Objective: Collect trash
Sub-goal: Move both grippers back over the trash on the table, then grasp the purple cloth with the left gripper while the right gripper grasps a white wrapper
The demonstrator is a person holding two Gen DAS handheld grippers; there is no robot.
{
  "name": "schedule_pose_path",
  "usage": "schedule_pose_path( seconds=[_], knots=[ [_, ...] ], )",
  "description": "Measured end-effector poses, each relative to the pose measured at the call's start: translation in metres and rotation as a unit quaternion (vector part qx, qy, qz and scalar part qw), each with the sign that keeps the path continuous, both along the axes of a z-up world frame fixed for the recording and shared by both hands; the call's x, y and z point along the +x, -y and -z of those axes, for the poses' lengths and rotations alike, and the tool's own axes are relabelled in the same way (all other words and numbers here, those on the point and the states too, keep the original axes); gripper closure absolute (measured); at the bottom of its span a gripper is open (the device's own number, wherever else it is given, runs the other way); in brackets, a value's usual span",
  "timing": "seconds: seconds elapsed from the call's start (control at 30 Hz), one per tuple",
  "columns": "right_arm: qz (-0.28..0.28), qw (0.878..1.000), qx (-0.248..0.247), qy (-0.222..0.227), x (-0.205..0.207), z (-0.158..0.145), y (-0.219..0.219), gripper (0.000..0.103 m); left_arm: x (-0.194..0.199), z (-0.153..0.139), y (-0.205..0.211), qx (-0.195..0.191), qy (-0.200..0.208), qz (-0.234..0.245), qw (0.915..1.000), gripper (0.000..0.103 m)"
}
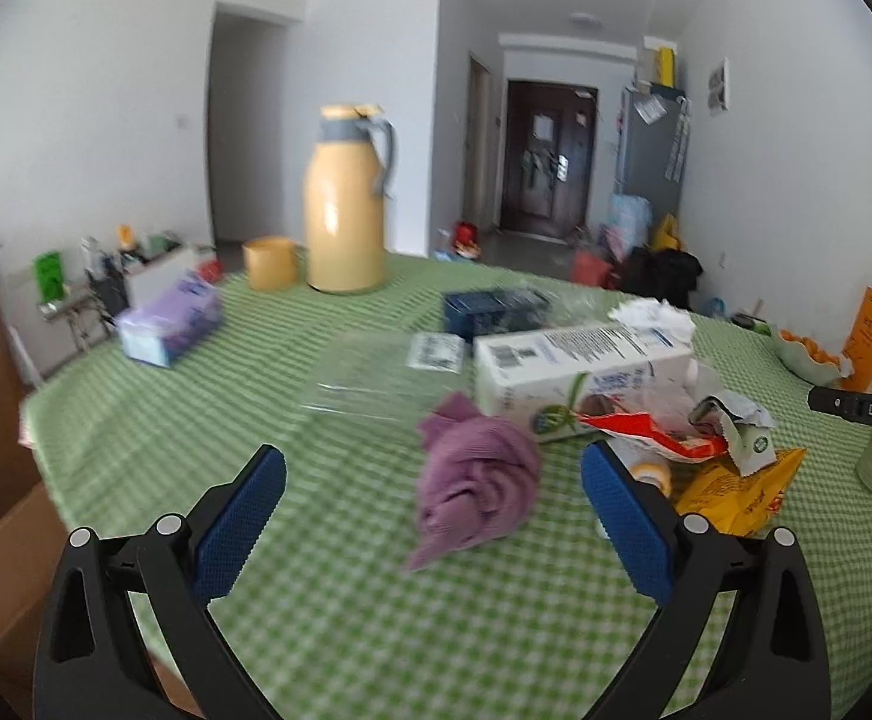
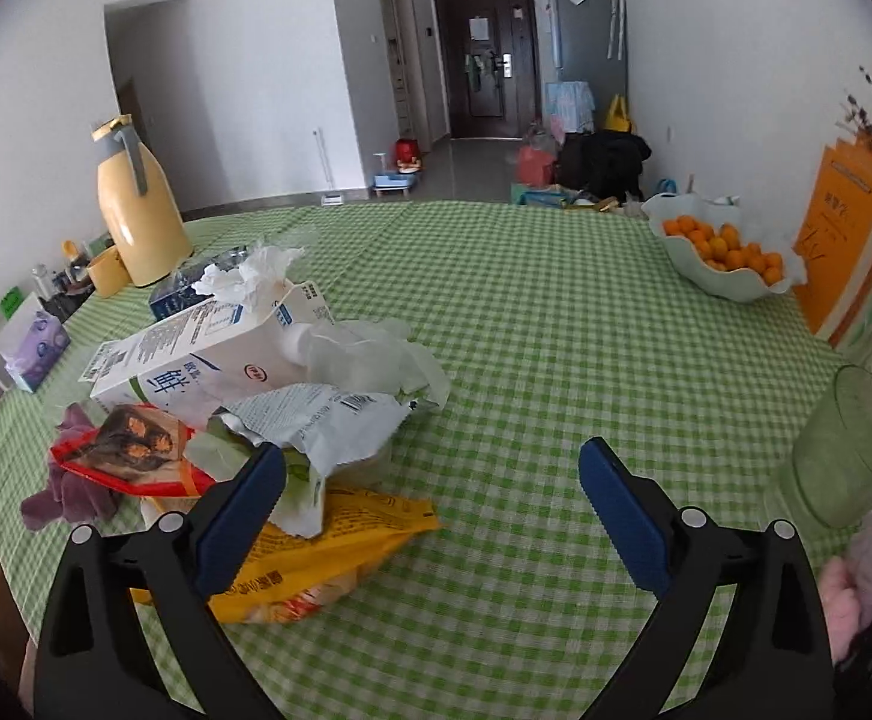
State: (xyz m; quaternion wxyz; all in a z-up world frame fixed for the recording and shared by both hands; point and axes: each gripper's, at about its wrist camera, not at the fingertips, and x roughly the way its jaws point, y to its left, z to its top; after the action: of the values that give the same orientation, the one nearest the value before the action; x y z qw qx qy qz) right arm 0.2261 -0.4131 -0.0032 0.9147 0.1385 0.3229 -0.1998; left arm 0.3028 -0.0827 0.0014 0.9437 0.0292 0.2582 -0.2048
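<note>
Both grippers were on the approach, nothing yet collected: the left gripper (image 1: 432,483) and the right gripper (image 2: 432,480) gaped wide and held nothing. The trash heap, milk carton (image 2: 195,360), yellow bag (image 2: 339,540) and red wrapper (image 2: 129,450), lay toward the table's (image 2: 556,312) left edge. Next, I judged, one gripper had to close on a single wrapper.

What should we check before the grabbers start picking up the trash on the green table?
1. Left gripper open, nothing between the pads: ok.
2. Right gripper open, nothing held: ok.
3. Trash in front: yellow snack bag, torn wrapper, milk carton: ok.
4. Purple cloth beside the pile, trash or not: cannot tell.
5. Trash bin in sight: not ok.
6. Green glass stands clear of the pile: ok.
</note>
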Motion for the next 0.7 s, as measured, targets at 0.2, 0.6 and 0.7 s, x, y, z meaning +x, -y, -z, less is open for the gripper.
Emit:
schedule_pose_path(
  seconds=[0.2,0.6,0.7],
  knots=[
    [-0.070,0.996,0.023,0.049,-0.011,0.011,0.001,0.009,0.025,0.023,0.030,0.017,-0.025,0.026,0.9992,0.007],
    [-0.076,0.977,0.186,0.067,0.032,0.027,0.020,0.011,0.055,0.046,0.057,0.020,-0.075,0.061,0.9951,0.022],
    [-0.078,0.968,0.232,0.062,0.046,0.039,0.027,0.041,0.061,0.052,0.058,0.007,-0.098,0.060,0.9933,0.034]
  ],
)
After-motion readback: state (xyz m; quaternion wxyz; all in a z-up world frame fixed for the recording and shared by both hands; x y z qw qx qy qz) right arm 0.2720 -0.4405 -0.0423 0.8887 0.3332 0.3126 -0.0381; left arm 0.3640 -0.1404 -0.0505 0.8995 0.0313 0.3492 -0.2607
